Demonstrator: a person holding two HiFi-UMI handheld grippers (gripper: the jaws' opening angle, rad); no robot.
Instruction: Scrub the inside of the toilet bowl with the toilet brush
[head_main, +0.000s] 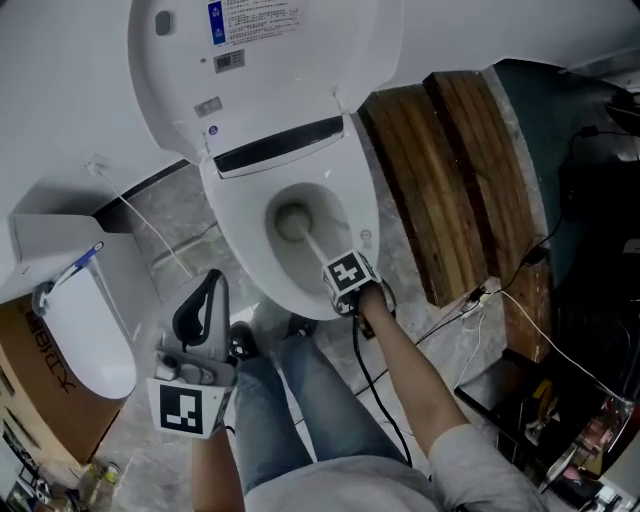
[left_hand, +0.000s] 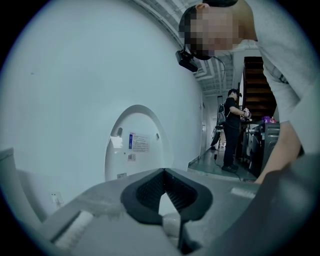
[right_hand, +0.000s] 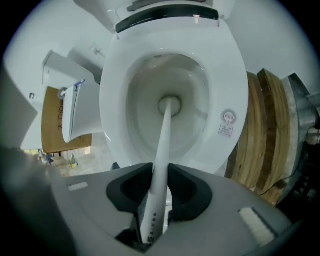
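Right tool (right_hand: 160, 172) clamped on the toilet brush (right_hand: 163, 140) handle; brush head down at the bottom of the toilet bowl (right_hand: 112, 95); lid (head_main: 250, 60) up; left tool (left_hand: 164, 175) closed on nothing, held aside; scrubbing seemingly under way, walls and under-rim probably left.

White toilet brush (right_hand: 162, 150) head-down inside toilet bowl (right_hand: 135, 107)

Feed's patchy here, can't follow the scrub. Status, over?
Right gripper shut on toilet brush, brush head down in toilet bowl. Left gripper shut, empty, held aside. Nothing in the way.
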